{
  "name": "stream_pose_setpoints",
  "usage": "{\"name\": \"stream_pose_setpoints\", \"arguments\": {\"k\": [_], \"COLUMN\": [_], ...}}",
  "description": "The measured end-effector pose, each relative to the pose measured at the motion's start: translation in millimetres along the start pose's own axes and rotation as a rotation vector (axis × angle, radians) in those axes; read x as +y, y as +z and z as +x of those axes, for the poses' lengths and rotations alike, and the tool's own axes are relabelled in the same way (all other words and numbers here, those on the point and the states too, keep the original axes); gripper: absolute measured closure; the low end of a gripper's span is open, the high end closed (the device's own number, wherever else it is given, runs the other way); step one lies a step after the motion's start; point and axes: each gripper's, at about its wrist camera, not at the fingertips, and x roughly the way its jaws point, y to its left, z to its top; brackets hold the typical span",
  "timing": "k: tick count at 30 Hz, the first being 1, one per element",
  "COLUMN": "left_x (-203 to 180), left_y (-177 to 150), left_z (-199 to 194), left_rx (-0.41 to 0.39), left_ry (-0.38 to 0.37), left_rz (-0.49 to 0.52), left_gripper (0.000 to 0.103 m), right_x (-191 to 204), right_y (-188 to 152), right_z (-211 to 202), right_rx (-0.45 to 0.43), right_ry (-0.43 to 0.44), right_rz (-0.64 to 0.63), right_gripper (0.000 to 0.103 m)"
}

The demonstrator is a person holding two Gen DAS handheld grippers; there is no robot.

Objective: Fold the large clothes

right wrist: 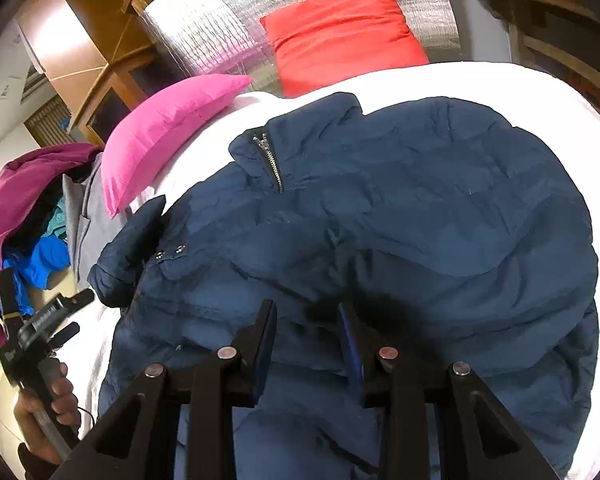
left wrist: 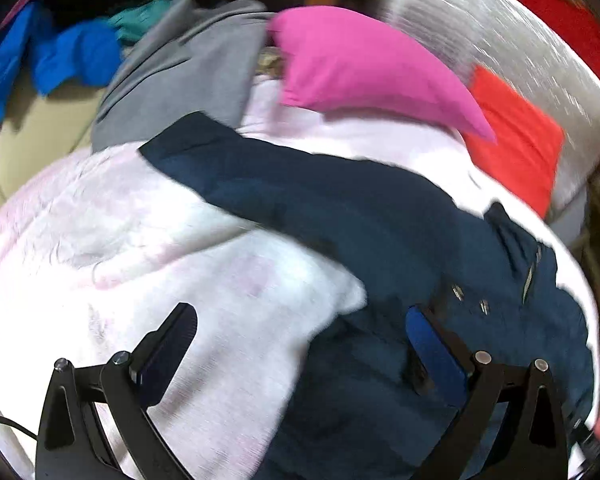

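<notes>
My right gripper (right wrist: 308, 320) narrow, pinching fold of navy puffer jacket (right wrist: 420, 220) lying on white bedsheet (left wrist: 120, 220). My left gripper (left wrist: 300, 320) spread wide, empty, above sheet beside jacket.

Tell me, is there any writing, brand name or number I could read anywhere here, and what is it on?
Nothing here can be read with certainty.
Left gripper, seen from the right wrist camera: a small white label on its black body, too small and tilted to read.
Navy jacket: no visible label or logo, only a zip and snaps.
Pink pillow and red pillow: plain.
</notes>
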Motion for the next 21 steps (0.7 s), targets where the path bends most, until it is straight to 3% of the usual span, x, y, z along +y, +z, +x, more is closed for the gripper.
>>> {"name": "stream_pose_setpoints", "arguments": {"k": [7, 13, 21], "left_x": [21.2, 25.2, 32.0], "left_y": [20.1, 35.6, 47.9], "left_z": [21.8, 32.0, 55.9], "left_rx": [0.022, 0.044, 0.105], "left_ry": [-0.009, -0.174, -0.321], "left_rz": [-0.076, -0.163, -0.285], "left_gripper": [0.0, 0.0, 0.0], "right_x": [15.3, 26.1, 22.0], "right_y": [-2.0, -3.9, -1.7], "right_z": [8.1, 16.0, 15.9], "right_rx": [-0.001, 0.005, 0.0], "right_ry": [0.036, 0.026, 0.037], "right_rz": [-0.03, -0.068, -0.051], "right_gripper": [0.068, 0.068, 0.068]}}
